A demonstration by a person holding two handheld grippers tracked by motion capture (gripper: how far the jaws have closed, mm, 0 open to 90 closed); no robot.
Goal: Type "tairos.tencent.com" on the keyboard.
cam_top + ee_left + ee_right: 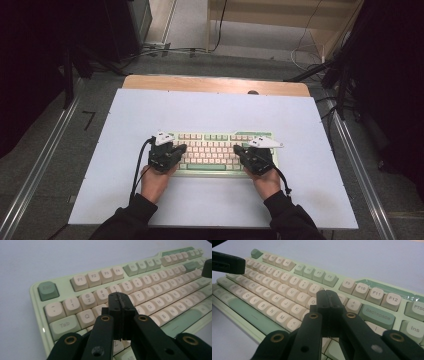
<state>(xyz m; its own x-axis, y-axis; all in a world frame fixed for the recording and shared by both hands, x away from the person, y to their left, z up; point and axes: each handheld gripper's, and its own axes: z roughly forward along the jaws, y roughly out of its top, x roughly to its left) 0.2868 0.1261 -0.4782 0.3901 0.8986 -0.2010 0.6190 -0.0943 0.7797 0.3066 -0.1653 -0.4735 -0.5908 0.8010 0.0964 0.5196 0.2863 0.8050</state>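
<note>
Keyboard [212,152], pale green w/ cream keys, lies flat near the middle of the white table [150,107], long edge toward you, one gripper at each end. Left gripper [181,148] sits over the left-hand keys; in the left gripper view its jaws are pressed together w/ nothing between them, tip [121,301] low over the rows around the number and Q–W keys [86,315]. Right gripper [239,148] mirrors it at the right half; in the right gripper view its jaws are likewise pinched together and empty, tip [327,298] over the keys left of Backspace [377,315]. Whether either tip is touching a keycap can't be told from these views.

Risks from here, as judged:
- Wrong key. Each closed tip looks about as broad as a keycap, so if you come down off-centre you'll likely press two neighbours at once.
- Slide. Keyboard appears to rest loose on a smooth top; a push w/ any sideways component, esp. from one hand alone, could skate it across the table.
- Angle. You approach at a slant, not from straight above; the tip may slip off a rounded cap into the gap btwn rows and lever the cap up.
- Clash. Both tips point inward; working toward the centre rows brings them close to each other.
- Cables [137,170] trail back by your wrists; a snag would jerk your aim.
</note>
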